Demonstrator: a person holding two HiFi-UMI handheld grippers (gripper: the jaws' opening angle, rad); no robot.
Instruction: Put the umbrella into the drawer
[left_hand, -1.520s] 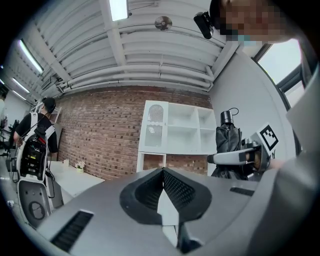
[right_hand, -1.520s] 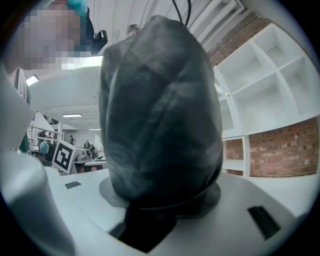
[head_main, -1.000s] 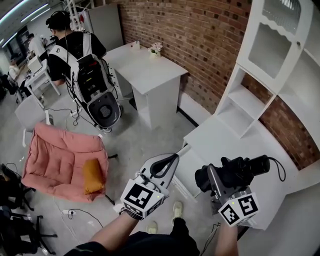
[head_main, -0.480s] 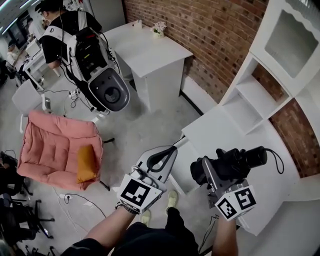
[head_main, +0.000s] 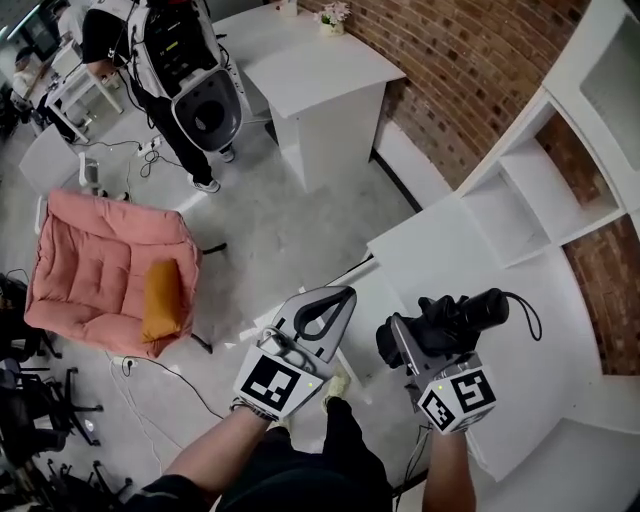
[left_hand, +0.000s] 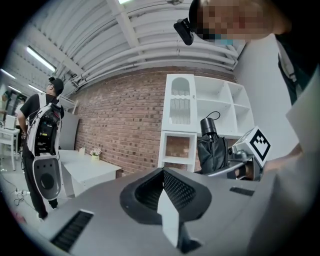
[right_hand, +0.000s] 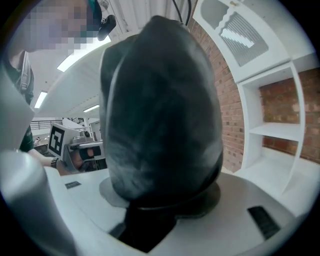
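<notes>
A folded black umbrella (head_main: 450, 318) with a wrist loop lies across the jaws of my right gripper (head_main: 425, 340), which is shut on it. In the right gripper view the umbrella (right_hand: 160, 115) fills nearly the whole picture. My left gripper (head_main: 343, 297) hangs beside it to the left, jaws shut and empty; in its own view the left gripper (left_hand: 162, 172) has the umbrella (left_hand: 210, 150) off to its right. Both hang over the near edge of a white desk (head_main: 450, 250). A lower white panel (head_main: 368, 305) between the grippers may be the drawer; it is mostly hidden.
White shelves (head_main: 540, 210) rise behind the desk against a brick wall (head_main: 470, 60). A pink chair (head_main: 100, 270) with an orange cushion (head_main: 160, 300) stands at the left. A white table (head_main: 315, 75) and a person wearing a backpack rig (head_main: 185, 60) are farther back. Cables lie on the floor.
Both grippers have sunk lower toward the desk's near edge, the umbrella still in the right one. The head view has tipped further down, so the room has slid up the picture.
</notes>
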